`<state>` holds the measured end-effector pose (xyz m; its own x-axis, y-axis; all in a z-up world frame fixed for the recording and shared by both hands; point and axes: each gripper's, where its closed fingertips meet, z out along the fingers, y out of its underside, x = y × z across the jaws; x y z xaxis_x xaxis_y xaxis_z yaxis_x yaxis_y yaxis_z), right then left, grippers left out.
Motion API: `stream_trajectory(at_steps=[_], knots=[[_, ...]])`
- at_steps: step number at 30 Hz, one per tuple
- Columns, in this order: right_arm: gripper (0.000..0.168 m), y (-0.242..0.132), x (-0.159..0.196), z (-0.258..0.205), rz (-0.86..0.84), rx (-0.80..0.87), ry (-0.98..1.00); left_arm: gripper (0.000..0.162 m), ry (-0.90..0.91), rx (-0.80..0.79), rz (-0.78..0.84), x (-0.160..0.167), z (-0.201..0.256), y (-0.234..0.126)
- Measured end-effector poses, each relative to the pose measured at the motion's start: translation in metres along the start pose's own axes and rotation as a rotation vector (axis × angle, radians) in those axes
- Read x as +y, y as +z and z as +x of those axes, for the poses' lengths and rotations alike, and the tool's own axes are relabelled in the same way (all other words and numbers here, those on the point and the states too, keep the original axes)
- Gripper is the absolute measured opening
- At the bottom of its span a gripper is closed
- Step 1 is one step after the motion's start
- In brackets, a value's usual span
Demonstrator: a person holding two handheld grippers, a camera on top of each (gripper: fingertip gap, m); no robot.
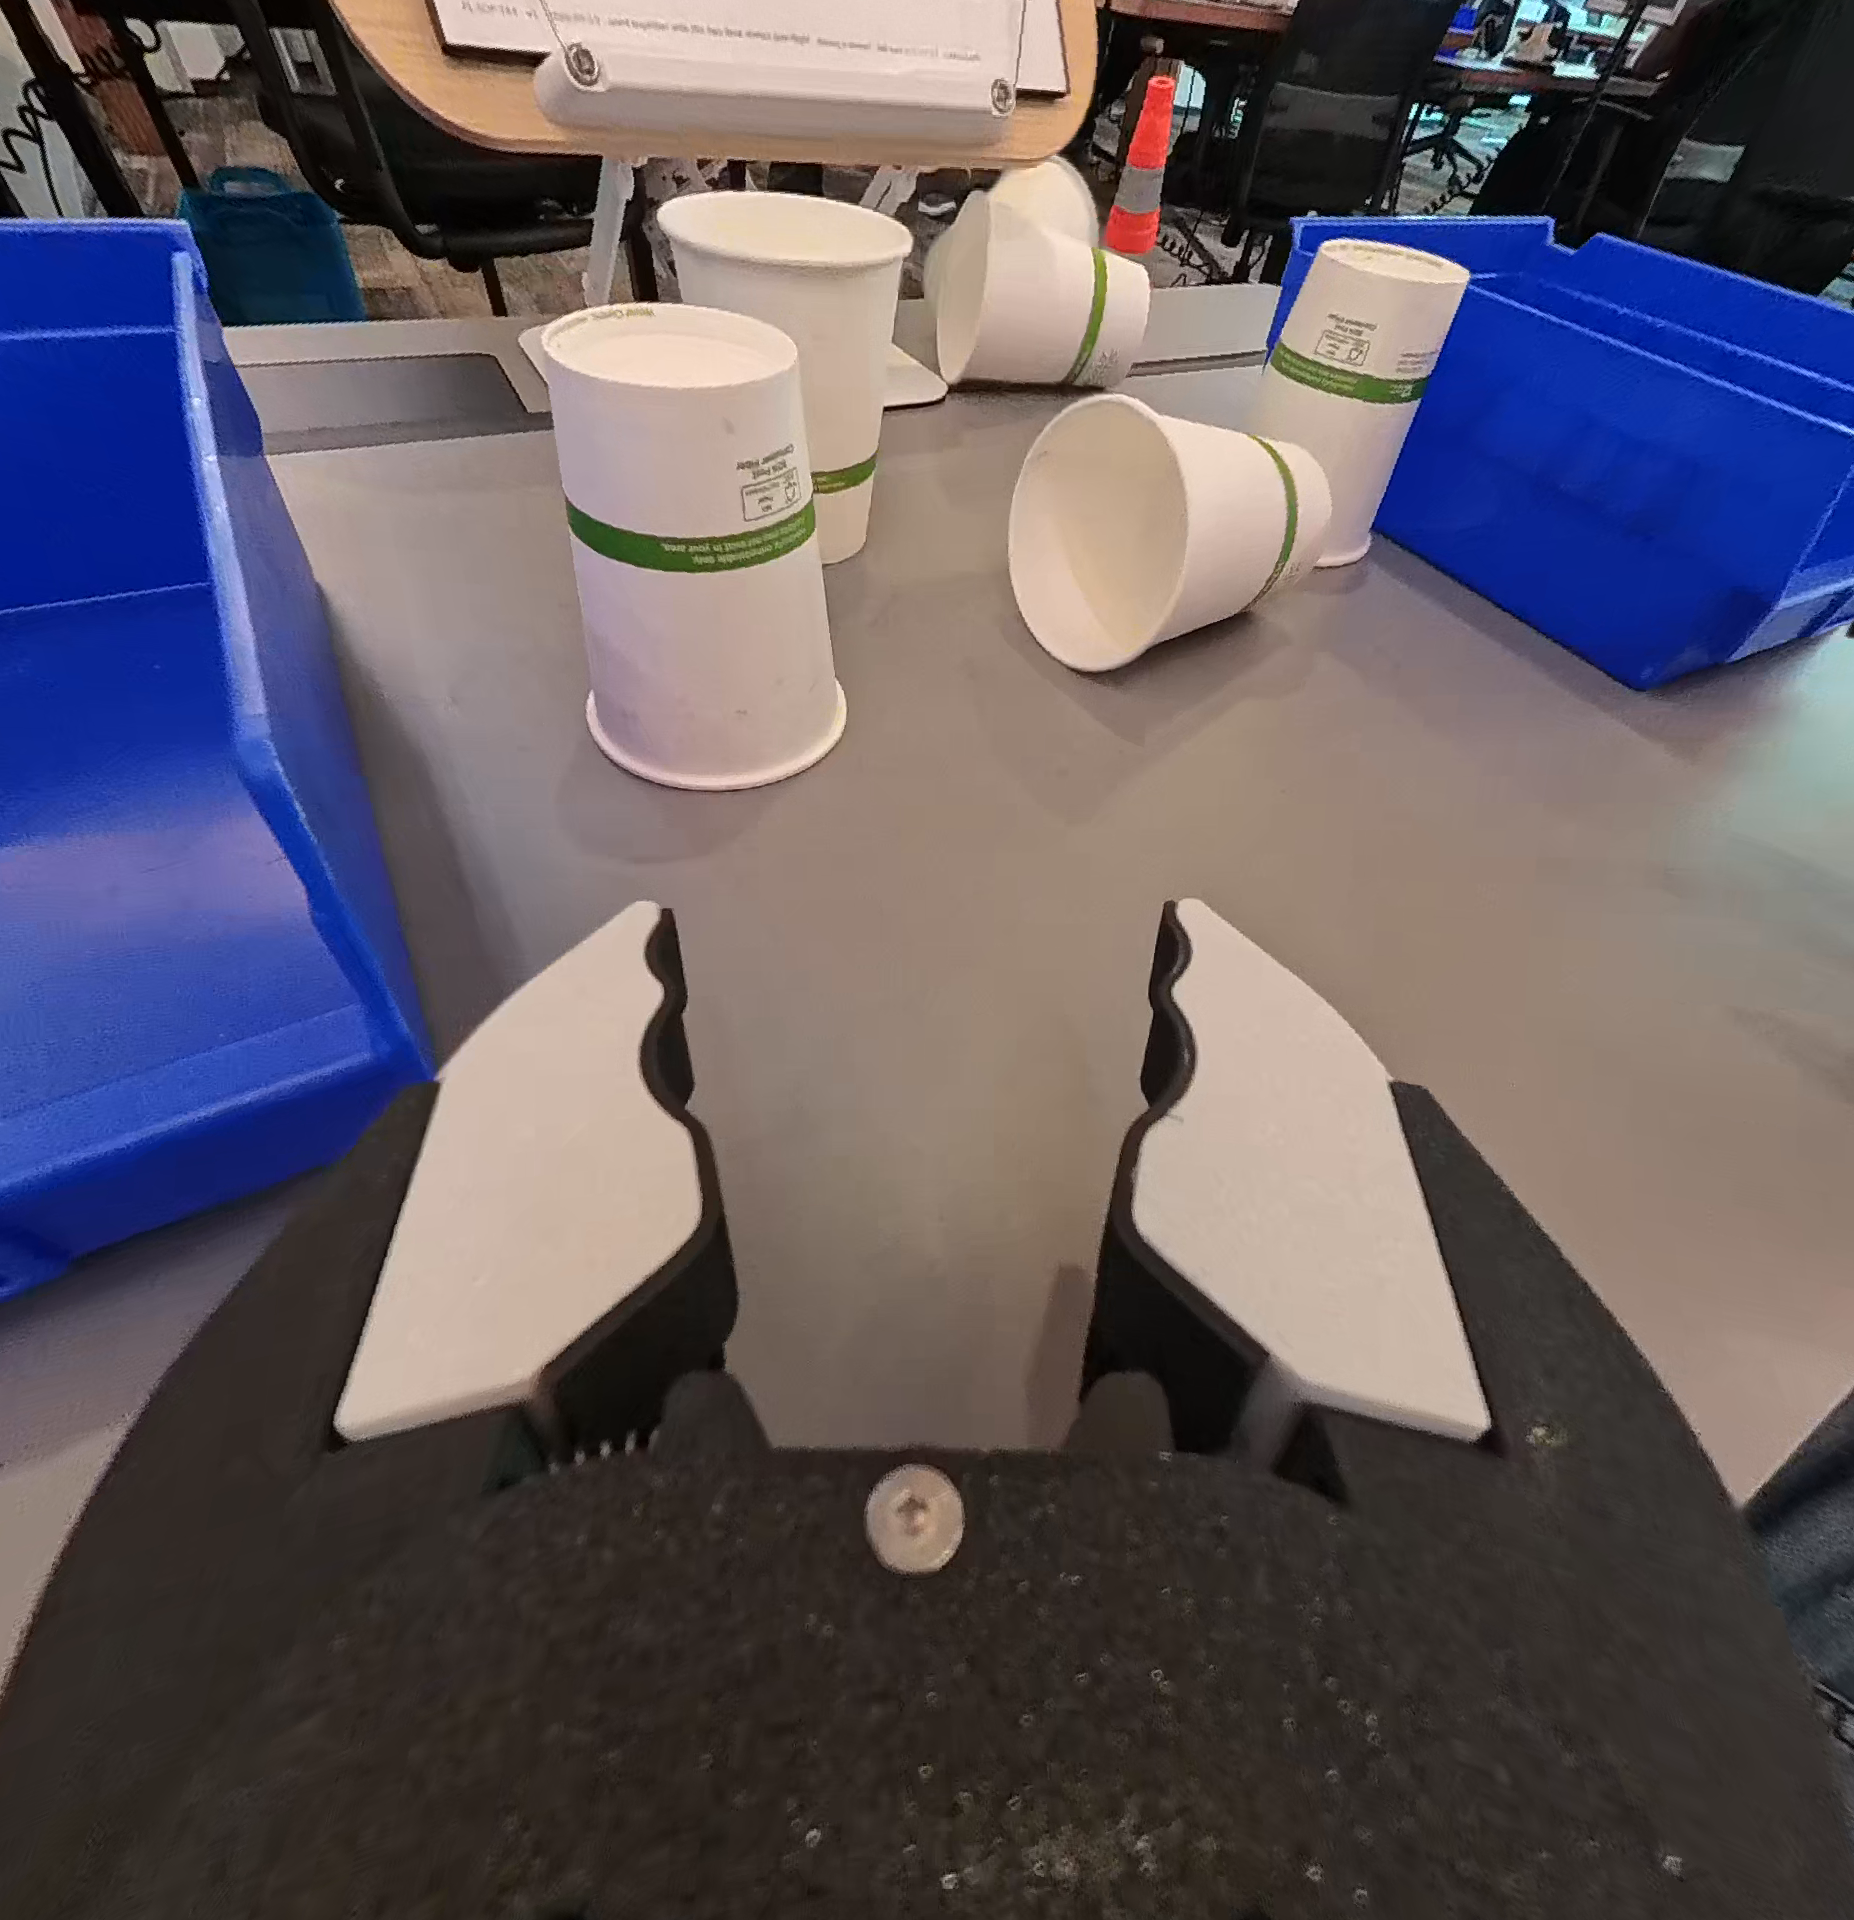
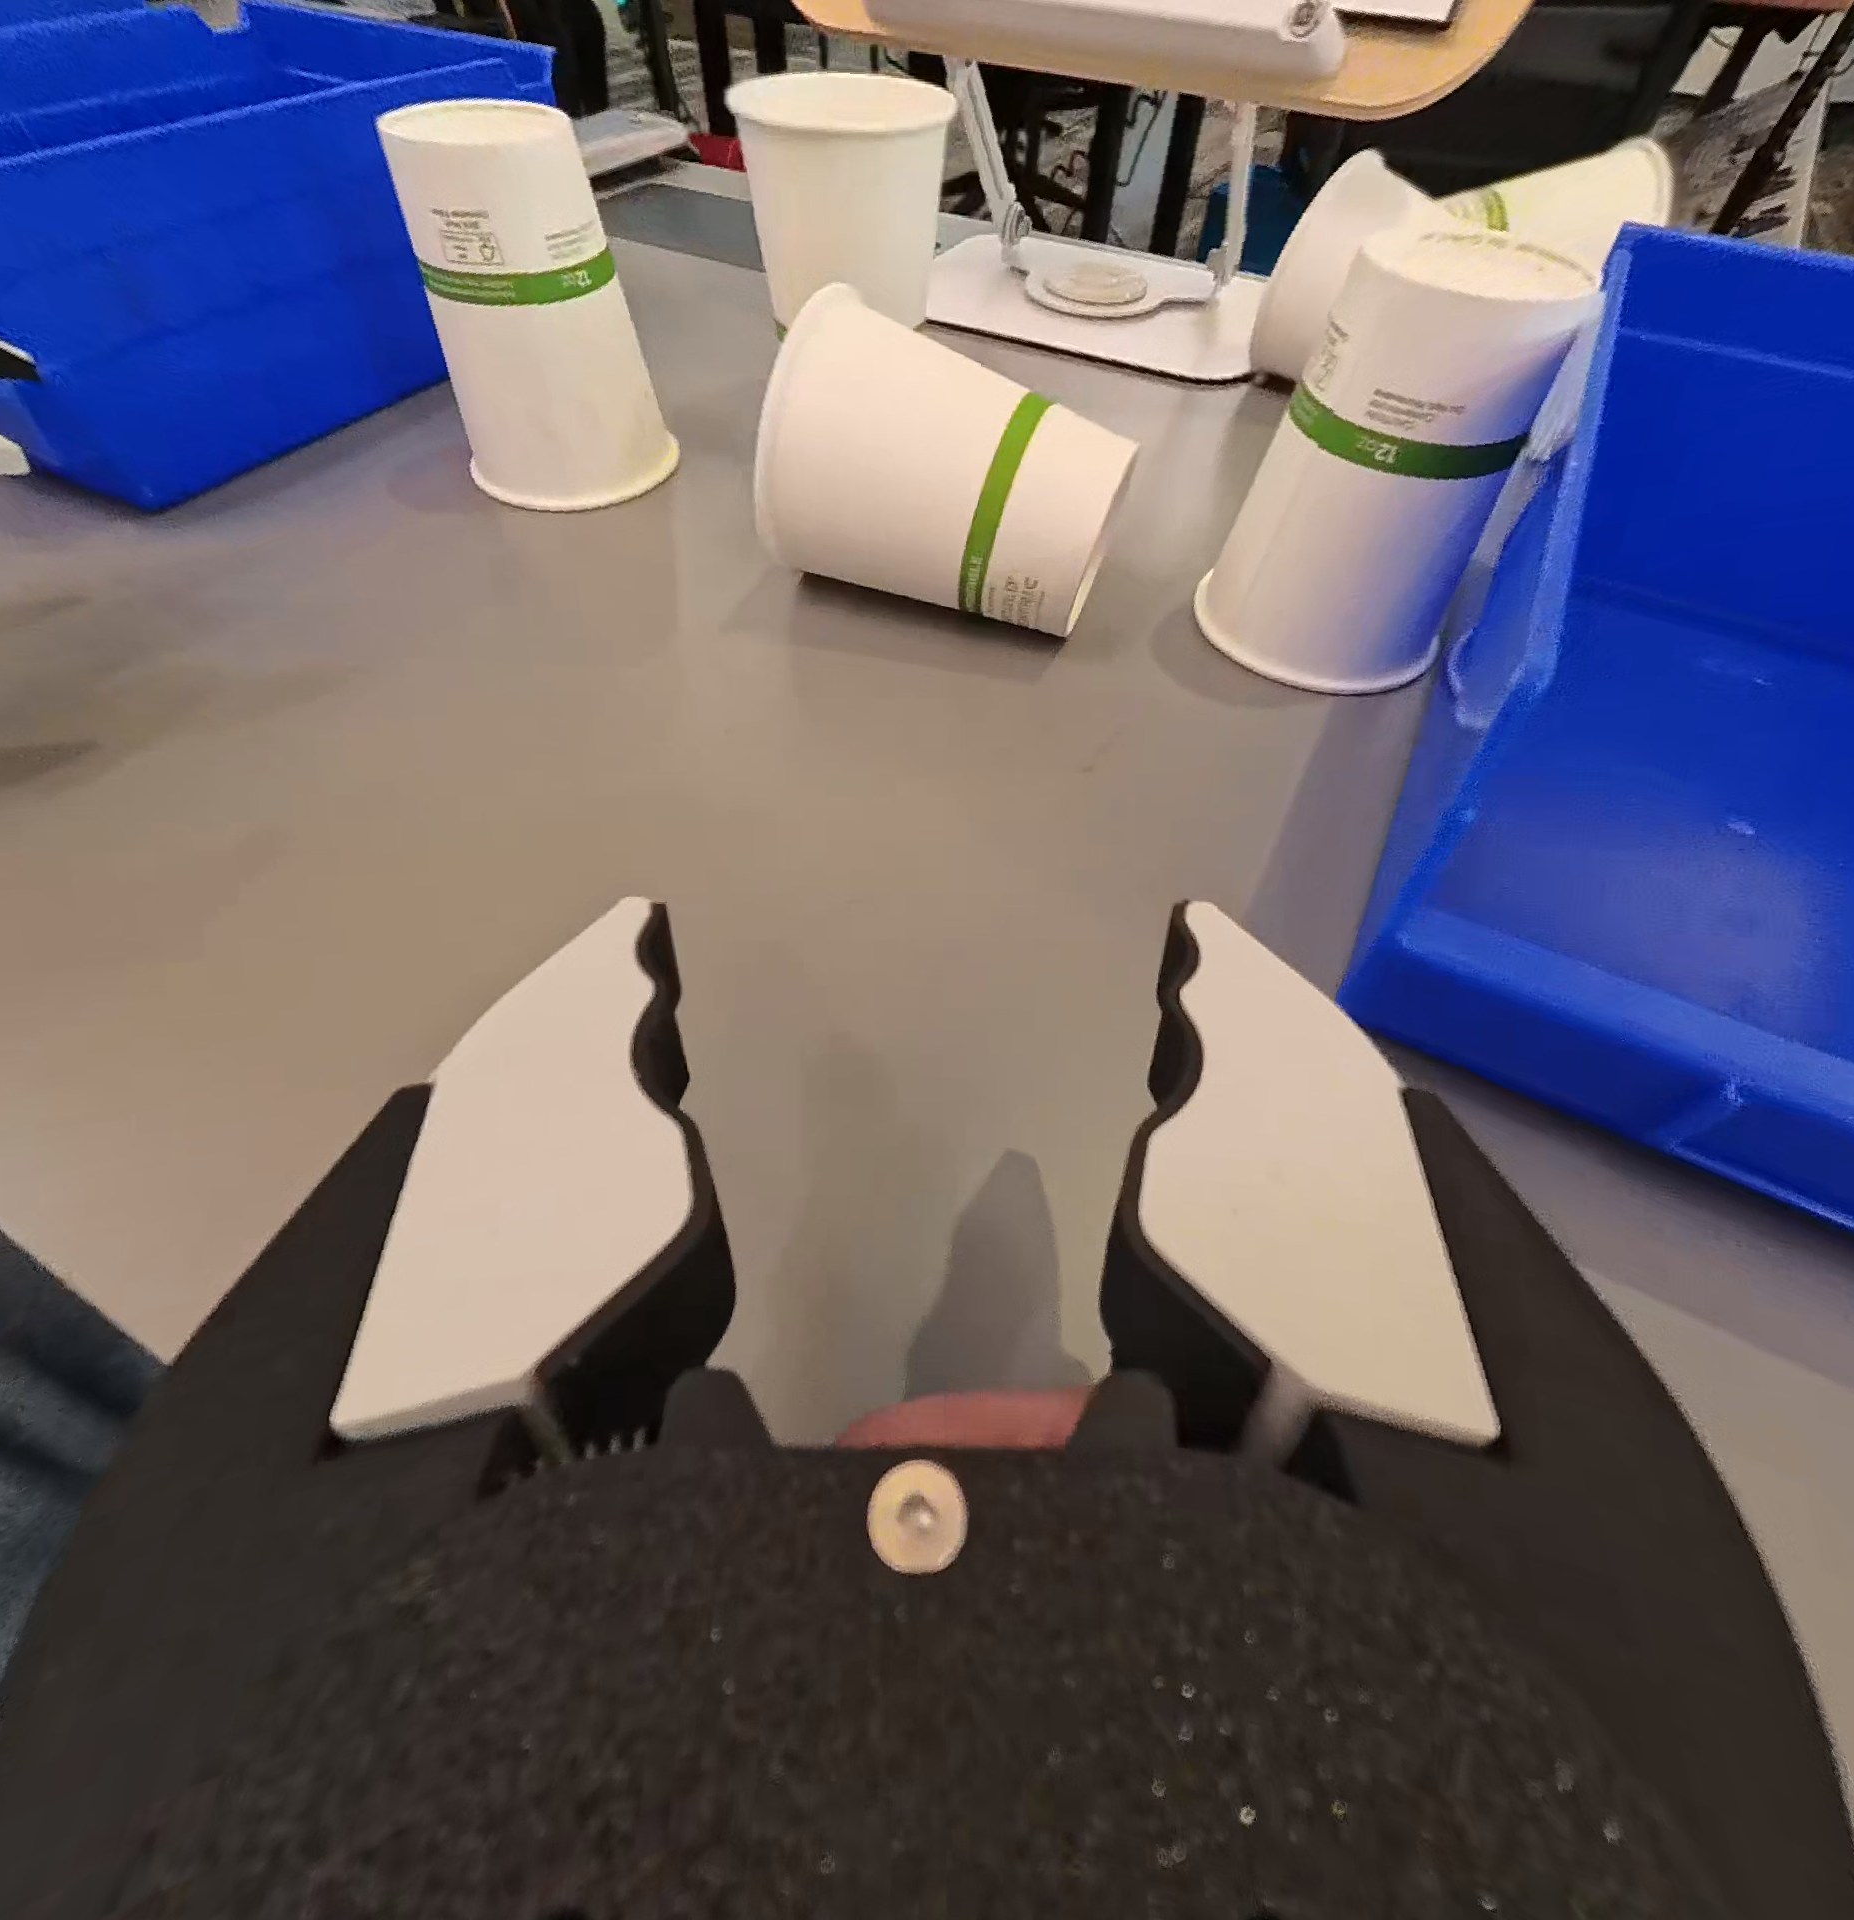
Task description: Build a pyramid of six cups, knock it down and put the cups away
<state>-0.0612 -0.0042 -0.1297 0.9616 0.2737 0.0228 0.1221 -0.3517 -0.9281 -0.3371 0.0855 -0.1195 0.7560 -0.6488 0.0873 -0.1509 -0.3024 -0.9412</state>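
White paper cups: six are scattered on the grey surface point(image 1: 902, 831), so the pyramid is judged already knocked down; putting away is the step in hand.
Near cup point(image 1: 699, 551): it stands upside down, ahead and a little left of the left tongs point(image 1: 918, 940), well apart from them.
Upright cup point(image 1: 793, 353): it stands mouth up just behind the near cup.
Fallen cup point(image 1: 1162, 530): it lies on its side in the middle, mouth toward the left wrist view; in the right wrist view it is straight ahead of the right tongs point(image 2: 918, 935), apart from them.
Right cup point(image 2: 1390, 468): upside down, it is tilted against the wall of the right bin point(image 2: 1681, 727).
Far cups point(image 1: 1037, 291): one lies on its side at the back edge, another is seen blurred behind it.
Left bin point(image 1: 123, 727): blue, beside the near cup; no cup is seen inside.
Left tongs: spread wide, nothing is held.
Right tongs: spread wide, nothing is held.
Next move: probably one cup must be reached and closed on gently, because thin paper is crushed easily; a lying cup may roll when it is touched.
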Motion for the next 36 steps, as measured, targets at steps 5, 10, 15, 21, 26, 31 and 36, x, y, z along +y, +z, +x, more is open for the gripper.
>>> stream_trajectory(at_steps=[5,10,15,21,26,31,36], knots=[[0.083,-0.0022,-0.0025,0.0037,0.020,0.000,0.031,0.085,0.011,0.001,-0.005,0.0008,0.0024,0.0011],[0.082,-0.0002,-0.0002,-0.0021,0.003,-0.012,0.013,0.085,0.024,0.001,-0.009,0.0017,0.0041,0.0012],[0.084,-0.0003,0.0005,-0.0018,-0.001,-0.013,0.012,0.085,0.031,0.003,-0.010,0.0021,0.0052,0.0016],[0.084,-0.0001,0.0013,0.0001,-0.003,-0.022,0.040,0.085,0.047,0.000,-0.016,0.0031,0.0064,0.0024],[0.084,0.0002,0.0021,-0.0011,-0.008,-0.025,0.033,0.085,0.049,-0.002,-0.023,0.0044,0.0063,0.0028],[0.085,0.0010,0.0034,-0.0008,-0.017,-0.027,0.038,0.085,0.050,-0.001,-0.025,0.0047,0.0064,0.0030],[0.086,0.0007,0.0042,0.0003,-0.025,-0.025,0.046,0.085,0.049,0.001,-0.025,0.0046,0.0063,0.0032]])
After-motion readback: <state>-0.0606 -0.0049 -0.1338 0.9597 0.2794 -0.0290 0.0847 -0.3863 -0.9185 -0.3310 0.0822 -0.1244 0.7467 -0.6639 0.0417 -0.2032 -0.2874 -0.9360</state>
